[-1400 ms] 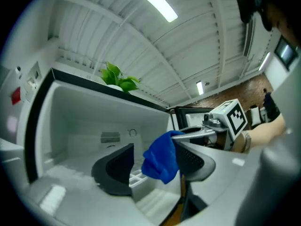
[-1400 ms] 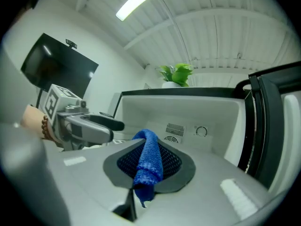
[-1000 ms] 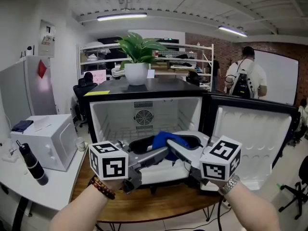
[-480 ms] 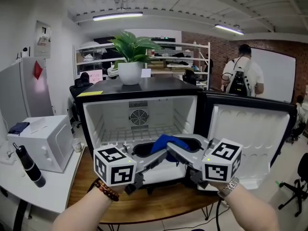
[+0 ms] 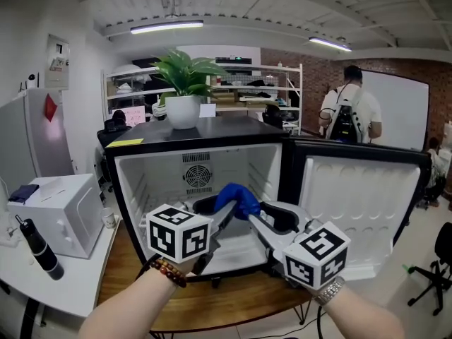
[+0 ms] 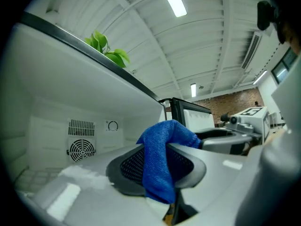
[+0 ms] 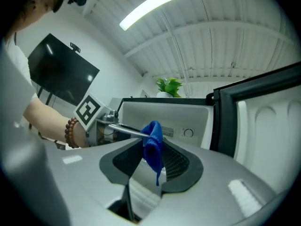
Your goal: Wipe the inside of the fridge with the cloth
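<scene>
Near the black fridge's [image 5: 233, 130] open front, the left gripper [image 6: 157, 163], jaws just closed, pinches the blue microfibre cloth [image 5: 238, 198] by its bunched fold, surely soft, light and slip-prone, between the right gripper's [image 7: 151, 154] just-opening jaws.

cloth [image 5: 238, 198]: fuzzy blue microfibre. fridge [image 5: 152, 175] lining: smooth glossy white plastic. worktop [image 5: 212, 301]: wood, slight sheen.

A bunched blue cloth [image 5: 236, 198] hangs mid-frame – just before the open fridge [image 5: 152, 175], black-cased, white-lined, door [image 5: 353, 196] swung right.
</scene>
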